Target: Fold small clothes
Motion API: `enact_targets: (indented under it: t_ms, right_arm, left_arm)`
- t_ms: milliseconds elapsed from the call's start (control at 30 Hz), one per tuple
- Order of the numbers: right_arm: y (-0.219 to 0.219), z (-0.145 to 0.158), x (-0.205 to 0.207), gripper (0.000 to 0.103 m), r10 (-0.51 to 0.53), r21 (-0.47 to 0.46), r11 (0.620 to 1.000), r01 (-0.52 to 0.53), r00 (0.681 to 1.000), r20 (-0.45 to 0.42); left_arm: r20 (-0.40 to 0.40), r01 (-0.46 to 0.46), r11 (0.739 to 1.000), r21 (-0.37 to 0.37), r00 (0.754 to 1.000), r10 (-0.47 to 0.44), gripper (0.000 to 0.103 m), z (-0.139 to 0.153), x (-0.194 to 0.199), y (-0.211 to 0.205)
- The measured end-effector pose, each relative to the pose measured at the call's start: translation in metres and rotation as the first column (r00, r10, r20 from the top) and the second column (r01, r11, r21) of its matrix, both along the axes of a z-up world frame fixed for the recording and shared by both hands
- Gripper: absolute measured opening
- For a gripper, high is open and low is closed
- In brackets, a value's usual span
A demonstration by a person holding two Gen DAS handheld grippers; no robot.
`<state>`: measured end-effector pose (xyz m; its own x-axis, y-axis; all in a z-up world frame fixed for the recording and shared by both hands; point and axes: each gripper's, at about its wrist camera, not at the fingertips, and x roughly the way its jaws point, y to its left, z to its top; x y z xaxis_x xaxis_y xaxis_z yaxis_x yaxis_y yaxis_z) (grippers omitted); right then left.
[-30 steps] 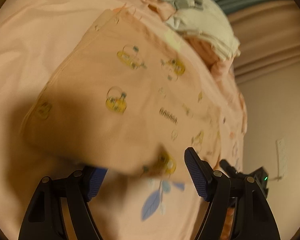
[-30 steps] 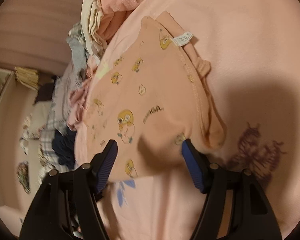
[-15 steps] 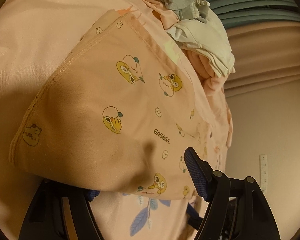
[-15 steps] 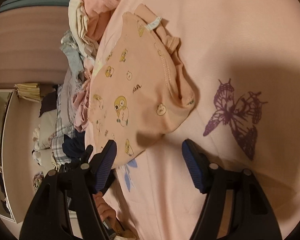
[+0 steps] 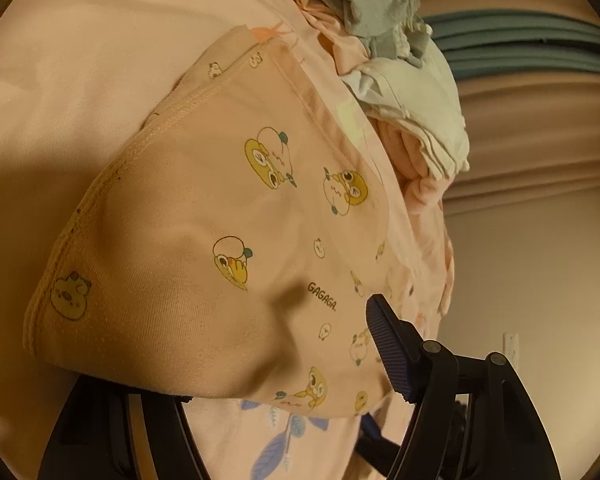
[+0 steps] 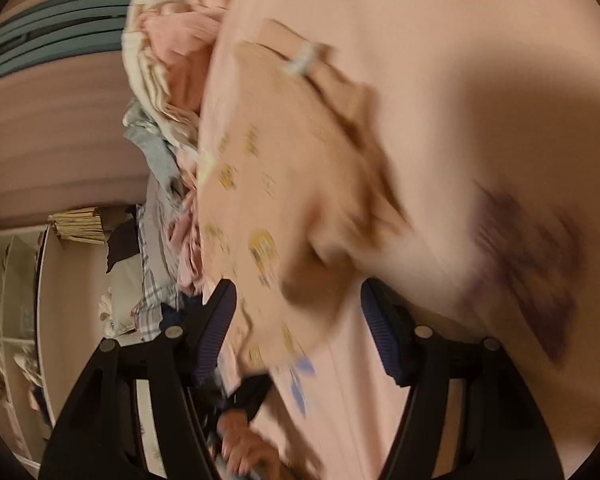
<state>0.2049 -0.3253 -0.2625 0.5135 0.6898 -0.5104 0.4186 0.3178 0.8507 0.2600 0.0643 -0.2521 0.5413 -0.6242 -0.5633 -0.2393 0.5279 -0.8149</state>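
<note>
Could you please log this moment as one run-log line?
step: fold garment | garment: lying on sheet | left gripper: open, garment over one finger | right gripper: open, jaws just closing, garment edge between

This is a bedroom in a home. Straight ahead of the tongs spreads a soft peach bedsheet (image 5: 72,92) printed with a purple butterfly (image 6: 536,264) and blue leaves (image 5: 276,448). Beyond it, at the far edge of the bed, a heap of unsorted laundry (image 5: 416,104) lies piled, with a grey and white plush bird (image 5: 380,8) on top. Behind the heap hang pleated curtains (image 5: 540,120) in pink and teal. To the left of the right tongs, past the bed's edge, a white shelf unit (image 6: 16,280) holds household clutter, and a plain wall with a socket plate (image 5: 511,346) stands to the right of the left tongs.
</note>
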Motion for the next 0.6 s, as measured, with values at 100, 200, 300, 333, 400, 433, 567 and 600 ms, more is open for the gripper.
enact_targets:
  t_ms: [100,200,300,333,400,433,567,600]
  right_arm:
    - [-0.016,0.013,-0.016,0.064,-0.065,-0.103,0.992,0.067,0.997,0.028]
    - [-0.029,0.028,-0.02,0.059,-0.086,-0.267,0.958,0.104,0.993,0.077]
    - [-0.03,0.032,-0.017,0.043,-0.02,-0.355,0.933,0.051,0.996,0.091]
    - [-0.03,0.031,-0.016,0.042,0.0,-0.358,0.933,0.036,0.995,0.099]
    - [-0.026,0.031,-0.013,0.042,0.045,-0.369,0.929,0.0,0.993,0.114]
    - [-0.023,0.032,-0.012,0.042,0.064,-0.397,0.918,-0.011,0.991,0.12]
    - [-0.012,0.026,-0.002,0.036,0.102,-0.446,0.894,-0.041,0.988,0.114]
    - [-0.011,0.022,0.001,0.033,0.101,-0.437,0.899,-0.042,0.988,0.113]
  left_arm:
    - [0.001,0.0,1.0,0.002,1.0,0.0,0.071,0.0,0.0,-0.001]
    - [0.009,0.008,1.0,0.027,1.0,-0.008,0.071,0.002,0.0,-0.004]
    - [0.013,0.032,0.996,0.08,0.999,-0.033,0.071,0.005,0.001,-0.009]
    - [0.015,0.036,0.995,0.092,0.999,-0.037,0.071,0.005,0.001,-0.011]
    - [0.016,0.039,0.993,0.111,0.999,-0.041,0.071,0.006,0.0,-0.012]
    - [0.017,0.04,0.992,0.118,0.999,-0.043,0.071,0.006,0.0,-0.013]
    - [0.018,0.048,0.99,0.134,0.999,-0.051,0.071,0.006,-0.001,-0.015]
    - [0.018,0.052,0.989,0.14,0.998,-0.055,0.071,0.006,-0.001,-0.015]
